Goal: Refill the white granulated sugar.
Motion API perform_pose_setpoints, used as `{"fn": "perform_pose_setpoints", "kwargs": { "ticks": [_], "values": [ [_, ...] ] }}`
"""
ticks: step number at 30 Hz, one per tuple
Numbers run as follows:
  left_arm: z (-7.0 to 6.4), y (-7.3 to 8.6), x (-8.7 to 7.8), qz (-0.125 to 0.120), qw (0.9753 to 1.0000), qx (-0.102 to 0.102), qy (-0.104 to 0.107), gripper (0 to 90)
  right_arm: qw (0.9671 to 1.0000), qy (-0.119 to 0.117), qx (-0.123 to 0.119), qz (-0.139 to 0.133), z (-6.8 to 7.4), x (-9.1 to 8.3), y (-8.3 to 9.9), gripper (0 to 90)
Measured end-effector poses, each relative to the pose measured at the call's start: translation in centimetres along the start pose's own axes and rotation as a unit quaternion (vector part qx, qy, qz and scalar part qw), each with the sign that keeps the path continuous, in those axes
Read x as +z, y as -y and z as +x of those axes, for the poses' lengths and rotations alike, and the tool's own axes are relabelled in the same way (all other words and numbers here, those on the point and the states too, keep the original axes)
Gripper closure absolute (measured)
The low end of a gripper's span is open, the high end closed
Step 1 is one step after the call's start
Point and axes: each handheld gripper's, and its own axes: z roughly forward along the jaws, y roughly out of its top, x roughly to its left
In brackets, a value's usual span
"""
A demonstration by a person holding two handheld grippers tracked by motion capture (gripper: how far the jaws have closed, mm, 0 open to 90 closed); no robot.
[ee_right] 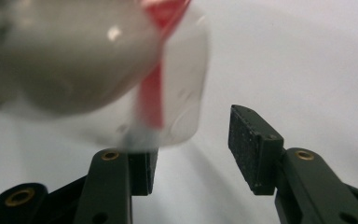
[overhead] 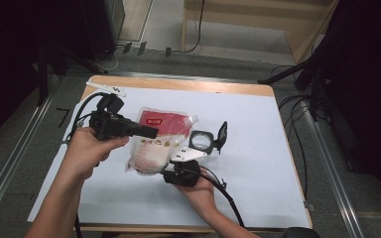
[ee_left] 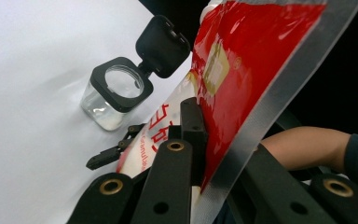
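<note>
A sealed bag [overhead: 155, 141], red at the top and white below, lies tilted on the white table cover [overhead: 258, 163]. My left gripper [overhead: 152, 133] reaches in from the left and is shut on the bag's upper part. In the left gripper view the red bag [ee_left: 242, 60] has its clear sealed edge pinched between the jaws of the left gripper [ee_left: 205, 135]. My right gripper [overhead: 176, 171] sits at the bag's lower end. Seen from the right gripper view, the right gripper [ee_right: 193, 156] is open, with the blurred bag corner [ee_right: 182, 102] just beyond its left finger.
A small clear jar [overhead: 201, 141] with a black rim stands right of the bag, its black flip lid [overhead: 222, 135] hanging open. The jar [ee_left: 114, 95] also appears in the left gripper view. Cables [overhead: 297, 124] run along the table's right edge.
</note>
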Motion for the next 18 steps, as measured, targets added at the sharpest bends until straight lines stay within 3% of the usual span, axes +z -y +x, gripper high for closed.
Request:
{"fn": "perform_pose_setpoints", "kwargs": {
  "ticks": [4,9,12,15,17,18],
  "values": [
    [0.3,0.0,0.5,0.004,0.9998,0.0,-0.018,89.2,0.9994,-0.009,-0.021,-0.024,0.5,-0.5,-0.1,56.0],
    [0.3,-0.1,1.1,0.0,0.9998,-0.005,-0.021,89.4,0.9989,-0.011,-0.044,-0.009,1.4,-0.5,-0.4,56.4],
    [0.3,-0.2,1.4,-0.009,0.9993,0.0,-0.035,89.5,0.9991,-0.026,-0.034,-0.003,1.4,-0.5,-0.5,58.8],
    [0.4,-0.2,1.6,-0.016,0.9986,0.0,-0.051,89.5,0.9988,-0.027,-0.04,0.001,1.5,-0.7,-0.6,62.5],
    [0.5,-0.3,1.7,-0.012,0.9974,-0.001,-0.071,89.5,0.9982,-0.022,-0.056,-0.002,1.7,-0.8,-0.6,61.7],
    [0.6,-0.2,1.7,-0.013,0.9974,-0.003,-0.071,89.5,0.9972,-0.019,-0.073,-0.004,2.0,-0.9,-0.7,60.2]
  ]
}}
